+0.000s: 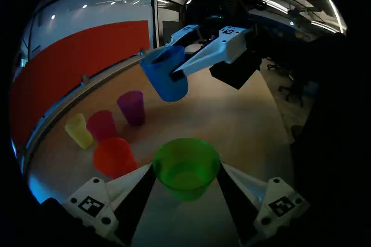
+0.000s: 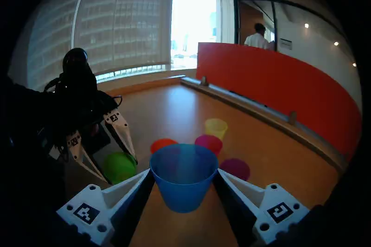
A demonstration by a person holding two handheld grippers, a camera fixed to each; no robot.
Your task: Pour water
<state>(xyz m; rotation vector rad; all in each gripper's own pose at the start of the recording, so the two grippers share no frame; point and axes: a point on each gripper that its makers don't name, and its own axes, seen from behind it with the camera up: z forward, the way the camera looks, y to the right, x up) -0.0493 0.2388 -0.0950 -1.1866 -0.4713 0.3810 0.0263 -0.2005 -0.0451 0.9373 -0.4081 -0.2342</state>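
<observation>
In the left gripper view a green cup (image 1: 187, 168) sits upright between my left gripper's (image 1: 185, 180) fingers, which are shut on it. Beyond it the right gripper (image 1: 174, 64) holds a blue cup (image 1: 165, 79) in the air, slightly tilted, above the wooden table (image 1: 232, 112). In the right gripper view the blue cup (image 2: 183, 182) is clamped between my right gripper's (image 2: 184, 182) fingers. To the left there, the left gripper (image 2: 111, 154) carries the green cup (image 2: 118, 166). I cannot tell whether either cup holds water.
Several cups stand on the table: purple (image 1: 131, 107), magenta (image 1: 101, 125), yellow (image 1: 79, 130) and red-orange (image 1: 113, 156). An orange partition wall (image 1: 79, 61) runs along the table's far edge. A person (image 2: 257, 36) stands behind it, far off. Office chairs (image 1: 287, 89) stand beyond the table.
</observation>
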